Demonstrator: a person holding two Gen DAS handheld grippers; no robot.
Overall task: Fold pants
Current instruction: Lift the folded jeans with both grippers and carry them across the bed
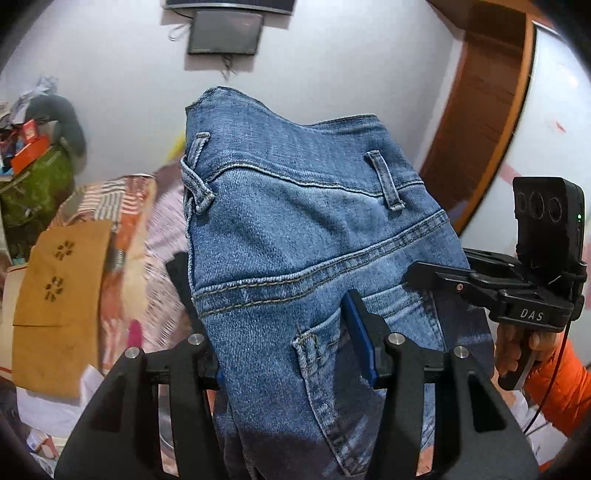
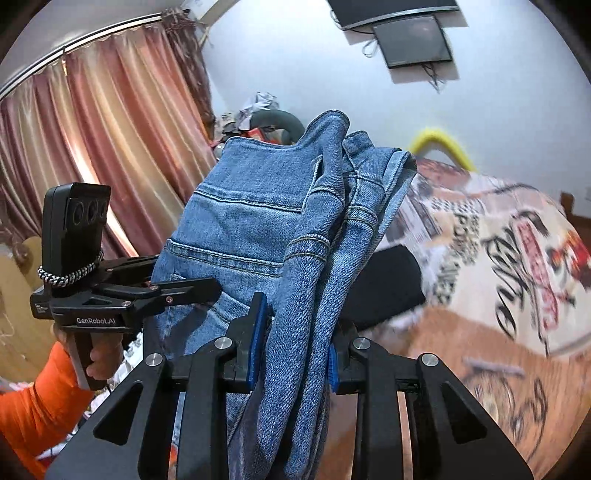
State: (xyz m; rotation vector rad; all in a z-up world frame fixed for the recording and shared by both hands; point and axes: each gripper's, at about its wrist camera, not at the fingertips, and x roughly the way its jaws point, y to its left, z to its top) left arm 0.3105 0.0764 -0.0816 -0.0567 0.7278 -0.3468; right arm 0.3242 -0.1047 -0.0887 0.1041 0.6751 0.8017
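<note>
A pair of blue denim jeans [image 1: 295,229] is held up in the air, waistband upward, back pocket and belt loops showing. My left gripper [image 1: 280,314] is shut on the jeans below the waistband. My right gripper [image 2: 295,332] is shut on a bunched fold of the jeans [image 2: 266,221]. In the left wrist view the right gripper [image 1: 439,277] reaches in from the right onto the denim. In the right wrist view the left gripper [image 2: 192,288] reaches in from the left onto the pocket area.
A bed with a patterned cover [image 2: 498,236] lies below and right, with wooden floor [image 2: 461,350] beside it. Pink curtains [image 2: 92,147] hang at the left. A wooden door [image 1: 487,110], a wall screen [image 1: 225,33] and a clutter pile [image 1: 33,158] are behind.
</note>
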